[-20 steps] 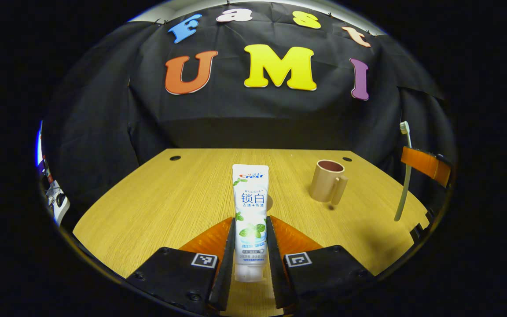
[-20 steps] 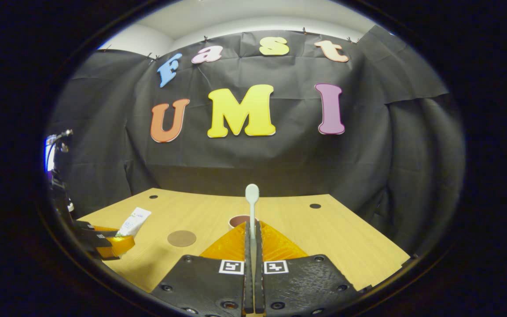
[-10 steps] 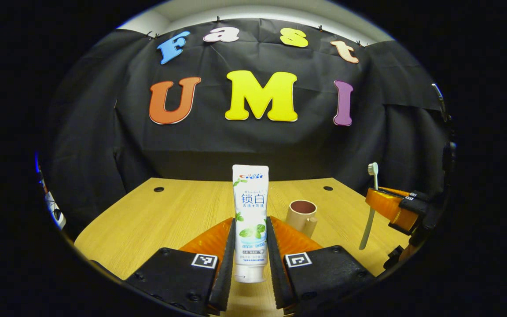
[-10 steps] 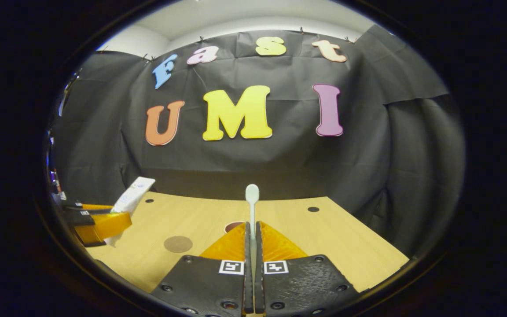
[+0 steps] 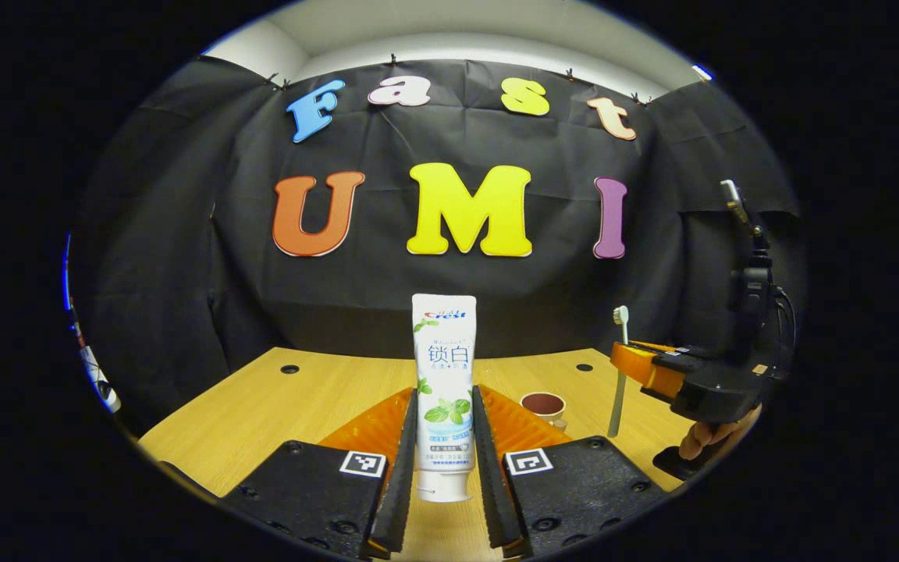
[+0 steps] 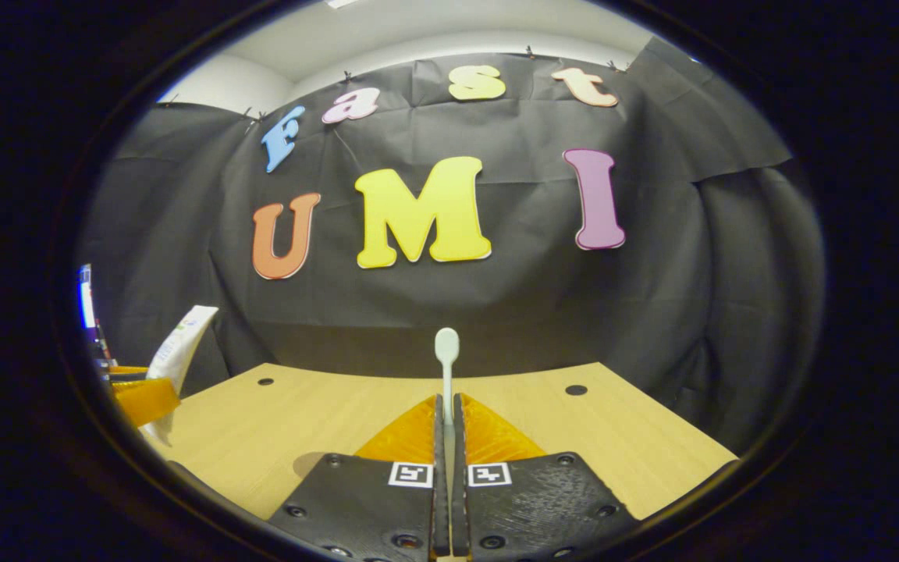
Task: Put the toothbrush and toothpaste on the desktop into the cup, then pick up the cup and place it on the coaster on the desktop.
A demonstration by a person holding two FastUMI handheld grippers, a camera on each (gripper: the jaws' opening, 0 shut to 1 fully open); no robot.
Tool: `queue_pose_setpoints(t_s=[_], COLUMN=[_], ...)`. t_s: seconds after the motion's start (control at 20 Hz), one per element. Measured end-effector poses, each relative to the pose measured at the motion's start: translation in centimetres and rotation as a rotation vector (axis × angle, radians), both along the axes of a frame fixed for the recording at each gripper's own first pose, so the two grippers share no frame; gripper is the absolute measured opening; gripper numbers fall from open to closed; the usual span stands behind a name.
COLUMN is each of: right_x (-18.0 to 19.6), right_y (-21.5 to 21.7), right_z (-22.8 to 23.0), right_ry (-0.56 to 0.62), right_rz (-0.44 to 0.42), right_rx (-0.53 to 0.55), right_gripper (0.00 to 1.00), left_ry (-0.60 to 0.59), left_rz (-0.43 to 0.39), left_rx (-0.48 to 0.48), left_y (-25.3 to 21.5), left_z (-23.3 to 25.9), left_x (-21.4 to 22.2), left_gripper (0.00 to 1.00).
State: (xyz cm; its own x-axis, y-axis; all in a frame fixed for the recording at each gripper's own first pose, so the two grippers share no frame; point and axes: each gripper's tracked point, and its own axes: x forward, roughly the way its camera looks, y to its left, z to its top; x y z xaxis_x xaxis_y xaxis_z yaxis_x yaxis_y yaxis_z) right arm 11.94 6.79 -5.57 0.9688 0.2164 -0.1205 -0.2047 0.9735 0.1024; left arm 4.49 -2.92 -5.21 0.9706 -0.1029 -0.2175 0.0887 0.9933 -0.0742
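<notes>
Toothpaste (image 5: 444,382) upright, cap down, clamped between fingers of my left hand-held gripper (image 5: 444,437), held above table (image 5: 278,406). Toothbrush (image 6: 447,367) upright, bristle end up, pinched between closed fingers of my right hand-held gripper (image 6: 447,437). In left gripper view, cup (image 5: 543,407) stands on table, just beyond my left gripper's fingers, open top showing. Right hand-held gripper with toothbrush hangs right of cup, my hand (image 5: 711,437) underneath. Black cloth wall (image 6: 496,297) behind table.
</notes>
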Motion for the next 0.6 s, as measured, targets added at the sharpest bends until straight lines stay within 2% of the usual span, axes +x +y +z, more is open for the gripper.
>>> queue_pose_setpoints(t_s=[0.2,0.25,0.3,0.35,0.5,0.6], right_x=[4.6,5.6,6.7,7.4,9.4,10.0], right_y=[2.2,2.6,2.8,3.1,4.1,4.8], right_z=[0.1,0.0,-0.1,-0.1,-0.2,-1.3], right_ry=[-0.023,-0.024,-0.028,-0.036,-0.075,-0.059], right_rz=[-0.009,-0.02,-0.033,-0.04,-0.064,-0.063], right_rx=[0.001,-0.002,-0.006,-0.012,-0.05,-0.076], right_gripper=[0.02,0.02,0.03,0.03,0.03,0.03], left_ry=[0.033,0.035,0.033,0.036,0.042,0.05], left_rz=[0.006,0.009,0.014,0.023,0.038,0.039], left_rx=[-0.021,-0.023,-0.022,-0.018,-0.019,-0.021], left_y=[0.6,0.8,1.1,1.5,2.1,2.4], left_z=[-0.9,-0.9,-0.9,-1.1,-1.4,-1.7], left_x=[0.2,0.3,0.4,0.5,0.8,1.0], left_gripper=[0.41,0.46,0.38,0.42,0.42,0.42])
